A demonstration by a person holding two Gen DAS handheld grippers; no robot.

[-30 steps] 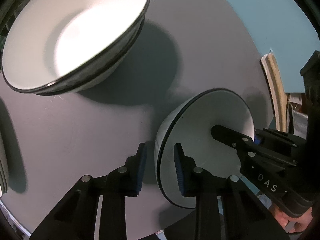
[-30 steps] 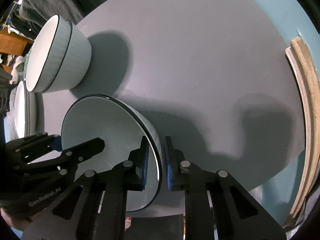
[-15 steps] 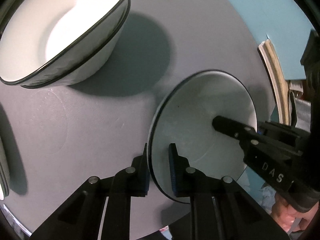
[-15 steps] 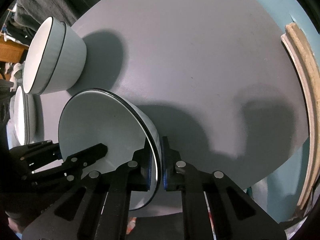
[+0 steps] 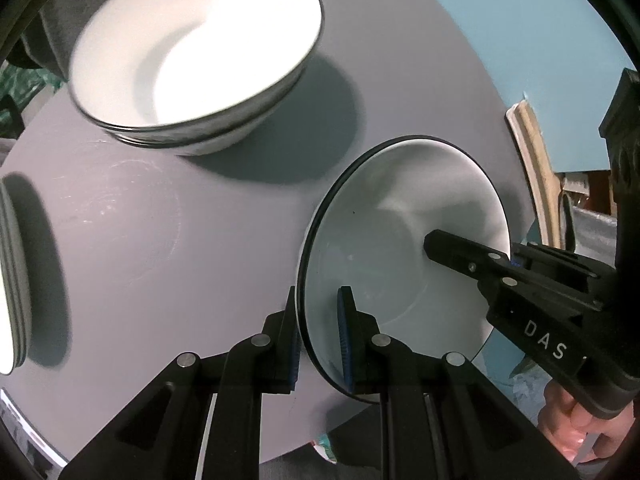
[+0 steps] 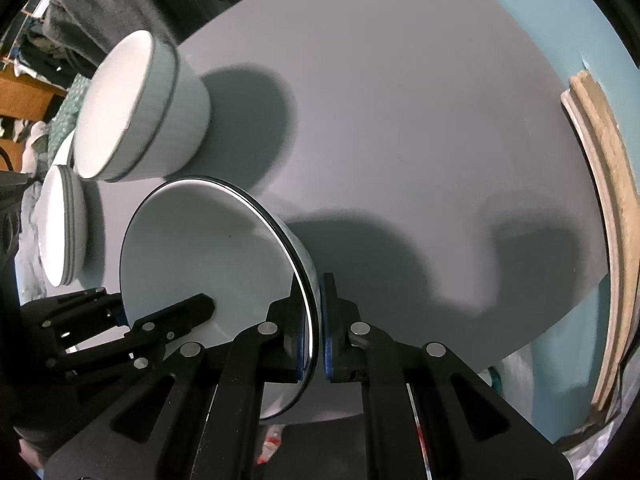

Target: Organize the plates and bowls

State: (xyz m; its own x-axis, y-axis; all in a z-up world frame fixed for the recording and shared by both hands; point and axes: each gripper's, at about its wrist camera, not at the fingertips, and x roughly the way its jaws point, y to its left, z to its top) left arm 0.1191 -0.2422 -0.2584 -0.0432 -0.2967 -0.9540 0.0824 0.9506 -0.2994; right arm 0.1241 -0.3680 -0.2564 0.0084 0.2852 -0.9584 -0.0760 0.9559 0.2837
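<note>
Both my jaws pinch opposite rims of the single bowl (image 5: 400, 256), left gripper (image 5: 318, 344) and right gripper (image 6: 312, 332) clamped tight, holding it off the surface (image 6: 400, 120), with the stacked bowls (image 5: 192, 60) ahead-left.

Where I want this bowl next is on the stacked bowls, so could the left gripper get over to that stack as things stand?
Probably yes. The gray table between the held bowl and the stacked bowls is bare. But the left gripper and right gripper both clamp that bowl's rim, so they must move together.
</note>
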